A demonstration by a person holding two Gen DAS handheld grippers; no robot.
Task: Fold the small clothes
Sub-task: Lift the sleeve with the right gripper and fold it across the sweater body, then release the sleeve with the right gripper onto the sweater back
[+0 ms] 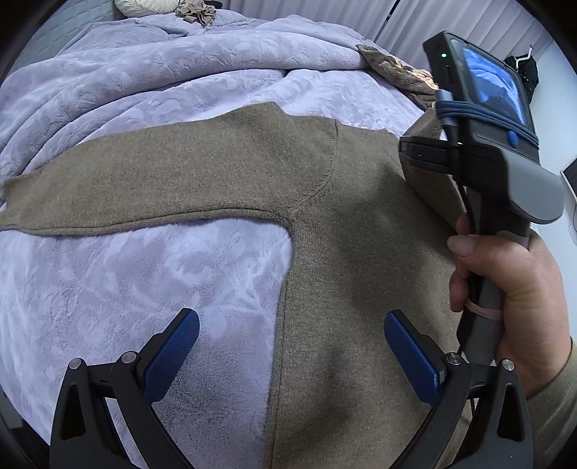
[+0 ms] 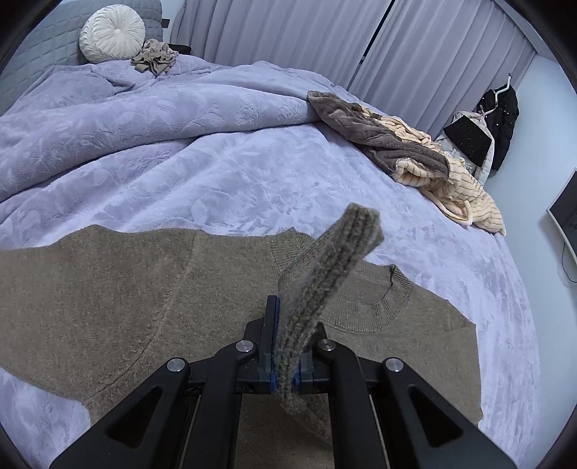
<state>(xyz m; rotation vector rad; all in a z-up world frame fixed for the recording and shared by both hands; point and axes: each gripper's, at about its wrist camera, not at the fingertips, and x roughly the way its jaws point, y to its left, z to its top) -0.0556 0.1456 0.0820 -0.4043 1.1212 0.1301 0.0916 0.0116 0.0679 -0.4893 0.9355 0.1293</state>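
My right tool is clamped on the sweater's ribbed cuff, carrying the sleeve across the body to fold; left tool is wide apart, empty, lower frame, over the sweater edge on the bed.

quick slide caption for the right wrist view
Right gripper clamps the ribbed cuff over a brown sweater spread on a lavender bedspread.

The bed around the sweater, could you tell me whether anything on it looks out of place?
Yes: a grey and cream heap of clothes lies crumpled at the far edge of the blanket, and another bundle sits beside the round pillow.
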